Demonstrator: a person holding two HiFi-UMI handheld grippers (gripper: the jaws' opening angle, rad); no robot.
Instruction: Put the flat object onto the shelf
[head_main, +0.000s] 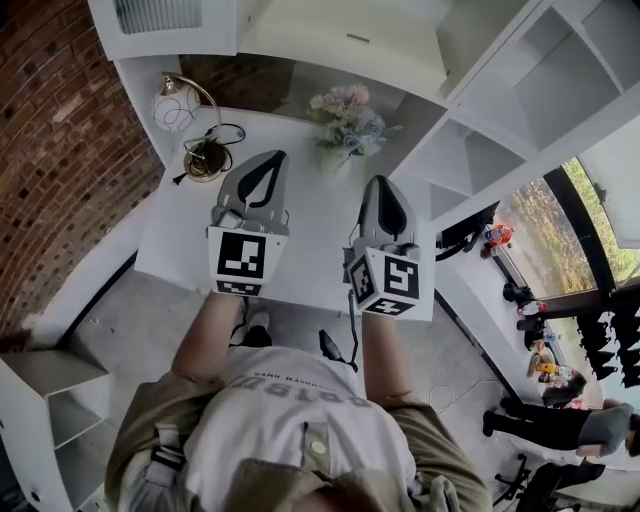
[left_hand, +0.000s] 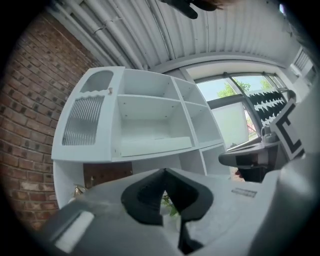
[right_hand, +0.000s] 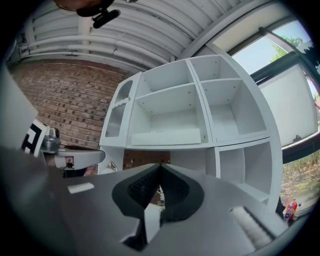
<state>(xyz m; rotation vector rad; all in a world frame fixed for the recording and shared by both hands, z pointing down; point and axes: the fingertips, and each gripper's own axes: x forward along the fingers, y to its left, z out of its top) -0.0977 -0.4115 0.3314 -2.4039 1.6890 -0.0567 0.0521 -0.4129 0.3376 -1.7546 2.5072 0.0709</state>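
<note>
A flat white slab (left_hand: 155, 145) lies in the wide middle compartment of the white shelf unit (left_hand: 87, 150); the right gripper view shows the slab (right_hand: 167, 136) in the same place. From above, the slab (head_main: 340, 35) rests on the shelf (head_main: 480, 150) behind the table. My left gripper (head_main: 275, 160) and right gripper (head_main: 384, 185) hover side by side over the white table (head_main: 180, 240), short of the shelf. Both point at it. The left gripper (left_hand: 164, 171) is shut with nothing in it. The right gripper (right_hand: 160, 166) is also shut and holds nothing.
A lamp with a glass globe and brass base (head_main: 203, 155) stands at the table's back left, its cord beside it. A bunch of pale flowers (head_main: 347, 125) stands at the back middle. A brick wall (head_main: 50, 130) lies left, a small white shelf (head_main: 50, 400) lower left, and people (head_main: 560, 425) stand at the right.
</note>
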